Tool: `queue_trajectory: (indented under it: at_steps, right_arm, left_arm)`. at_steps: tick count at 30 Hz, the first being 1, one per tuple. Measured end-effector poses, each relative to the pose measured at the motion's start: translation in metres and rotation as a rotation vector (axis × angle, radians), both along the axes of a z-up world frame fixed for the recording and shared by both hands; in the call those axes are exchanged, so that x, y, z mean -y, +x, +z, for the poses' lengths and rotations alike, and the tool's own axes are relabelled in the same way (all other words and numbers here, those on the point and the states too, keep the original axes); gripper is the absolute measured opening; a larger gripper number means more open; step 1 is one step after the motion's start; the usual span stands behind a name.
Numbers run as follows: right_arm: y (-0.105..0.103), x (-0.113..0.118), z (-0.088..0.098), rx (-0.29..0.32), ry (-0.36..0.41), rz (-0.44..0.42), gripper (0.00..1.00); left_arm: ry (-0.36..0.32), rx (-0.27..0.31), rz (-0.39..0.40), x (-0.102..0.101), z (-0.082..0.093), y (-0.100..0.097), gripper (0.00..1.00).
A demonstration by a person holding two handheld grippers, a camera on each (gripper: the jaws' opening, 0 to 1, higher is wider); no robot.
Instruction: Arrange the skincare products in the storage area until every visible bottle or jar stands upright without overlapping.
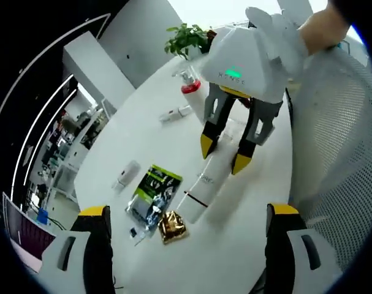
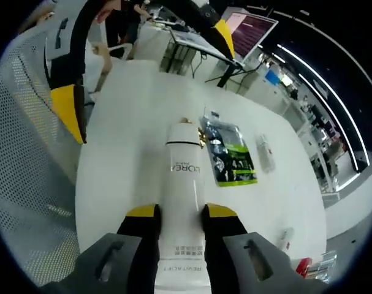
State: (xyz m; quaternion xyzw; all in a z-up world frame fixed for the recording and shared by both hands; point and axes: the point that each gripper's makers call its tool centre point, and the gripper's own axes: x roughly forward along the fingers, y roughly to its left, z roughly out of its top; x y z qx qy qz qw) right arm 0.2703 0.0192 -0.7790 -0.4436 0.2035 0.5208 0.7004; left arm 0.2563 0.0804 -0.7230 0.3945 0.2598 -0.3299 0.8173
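A tall white bottle (image 1: 201, 187) with dark lettering lies on its side on the white table (image 1: 253, 202). My right gripper (image 1: 224, 154) reaches in from above, its yellow-tipped jaws pressed against both sides of the bottle's far end. In the right gripper view the same bottle (image 2: 184, 165) runs away from the camera, and my right gripper (image 2: 181, 212) is shut on it. My left gripper (image 1: 189, 211) stands wide open near the bottle's near end, holding nothing. In the right gripper view the left gripper (image 2: 146, 73) hovers beyond the bottle's tip.
A green and black sachet (image 1: 154, 190) and a gold-wrapped piece (image 1: 171, 226) lie beside the bottle. A small white tube (image 1: 125, 173), another small item (image 1: 175, 113) and a red-capped bottle (image 1: 189, 82) sit farther off, near a plant (image 1: 189, 40). A white mesh chair (image 1: 339, 135) borders the table.
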Motion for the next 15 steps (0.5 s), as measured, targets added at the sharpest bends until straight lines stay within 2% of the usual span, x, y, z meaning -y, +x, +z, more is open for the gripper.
queue_trajectory:
  at_steps: [2,5,6,8,10,15]
  right_arm:
    - [0.001,-0.001,0.004,0.022,-0.003,0.01,0.26]
    - [0.001,-0.002,0.007,0.035,0.0,0.019,0.27]
    - [0.001,-0.002,0.008,0.036,0.005,0.02,0.27]
    - [0.001,-0.003,0.012,0.044,0.014,0.026,0.27]
    - [0.002,-0.003,0.014,0.057,0.013,0.029,0.27]
    - [0.006,-0.002,0.017,0.116,-0.015,0.06,0.27]
  left_arm:
    - [0.018,0.015,-0.033,0.009,-0.001,0.005,0.99]
    - [0.096,0.11,-0.075,0.015,0.003,0.02,0.97]
    - [0.126,0.148,-0.111,0.019,0.003,0.024,0.95]
    - [0.162,0.189,-0.131,0.023,0.002,0.029,0.93]
    - [0.16,0.2,-0.143,0.026,-0.001,0.03,0.89]
    - [0.123,0.218,-0.122,0.031,-0.004,0.032,0.67]
